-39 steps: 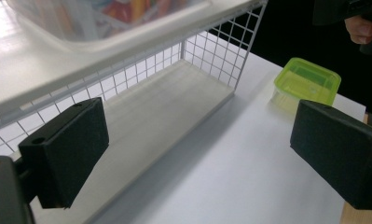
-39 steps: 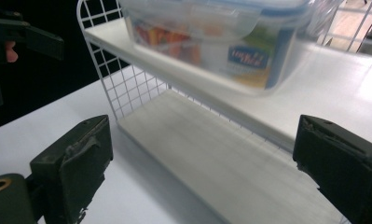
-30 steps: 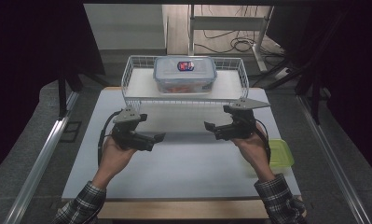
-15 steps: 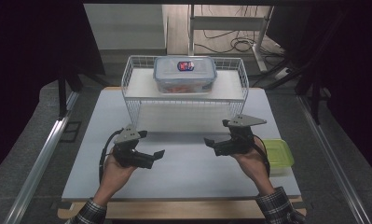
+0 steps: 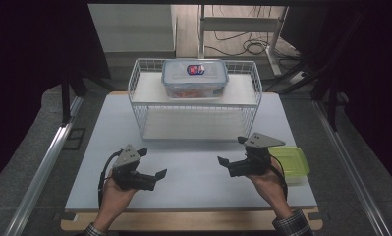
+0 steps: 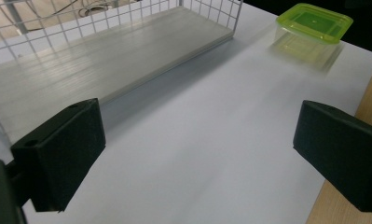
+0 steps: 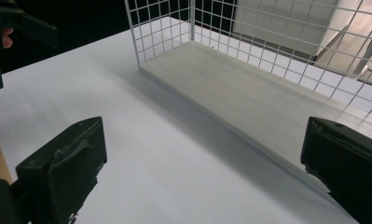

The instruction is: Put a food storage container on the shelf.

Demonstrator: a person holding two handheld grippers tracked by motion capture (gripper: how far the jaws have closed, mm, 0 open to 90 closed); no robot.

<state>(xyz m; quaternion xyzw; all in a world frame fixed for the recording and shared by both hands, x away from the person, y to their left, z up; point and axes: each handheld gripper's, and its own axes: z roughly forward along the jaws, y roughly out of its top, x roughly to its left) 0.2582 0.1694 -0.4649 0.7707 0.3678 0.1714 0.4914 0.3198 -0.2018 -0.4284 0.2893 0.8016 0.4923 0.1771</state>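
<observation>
the left tool [image 5: 152, 164] hovers low over the white worktop [image 5: 193, 187], jaws spread, nothing between them. mid-worktop stands the wire rack [image 5: 196, 105] with a clear lidded box [image 5: 195, 78] on its upper shelf. the right tool [image 5: 233, 153] is spread too, with the green-lidded container [image 5: 293, 162] just beside that hand. likely next: turn the right tool toward it, come in level, and span the lid's short sides before squeezing.

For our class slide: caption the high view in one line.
Two open hand-held grippers, left and right, hover before a white wire shelf rack.
</observation>
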